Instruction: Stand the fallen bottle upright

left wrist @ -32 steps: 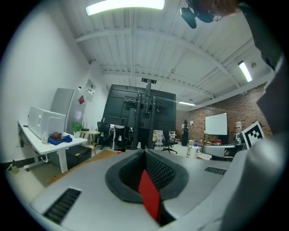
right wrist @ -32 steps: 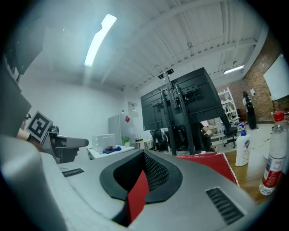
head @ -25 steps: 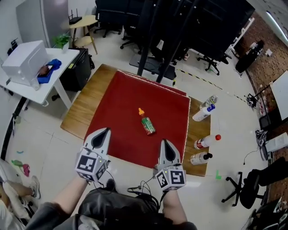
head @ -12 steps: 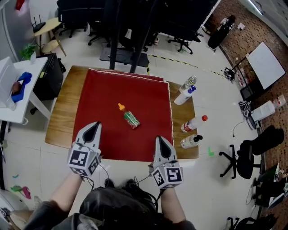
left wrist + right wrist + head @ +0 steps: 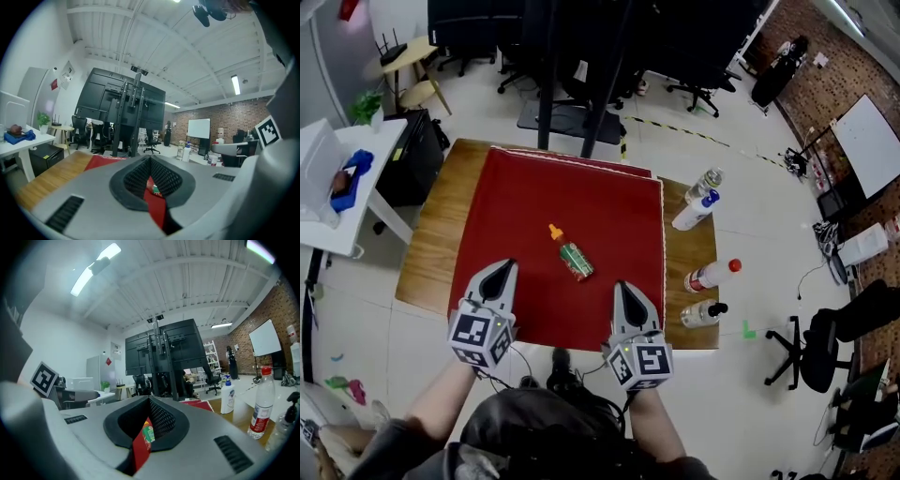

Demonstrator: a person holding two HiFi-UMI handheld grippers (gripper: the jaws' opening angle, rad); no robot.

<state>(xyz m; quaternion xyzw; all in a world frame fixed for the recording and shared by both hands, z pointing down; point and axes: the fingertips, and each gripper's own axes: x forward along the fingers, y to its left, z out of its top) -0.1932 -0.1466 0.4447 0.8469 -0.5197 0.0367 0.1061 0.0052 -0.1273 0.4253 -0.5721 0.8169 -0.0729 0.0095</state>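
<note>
Indoors, red mat (image 5: 525, 216) atop prob. wooden table (image 5: 431, 255)

No legible text or labels anywhere.

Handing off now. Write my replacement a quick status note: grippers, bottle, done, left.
Left gripper: shut, empty, at the near edge of the red mat.
Right gripper: shut, empty, same edge.
Bottle: lying on its side mid-mat, orange cap pointing away, untouched.
Done: nothing yet.
Left: open a gripper, grasp the bottle, stand it upright.
</note>
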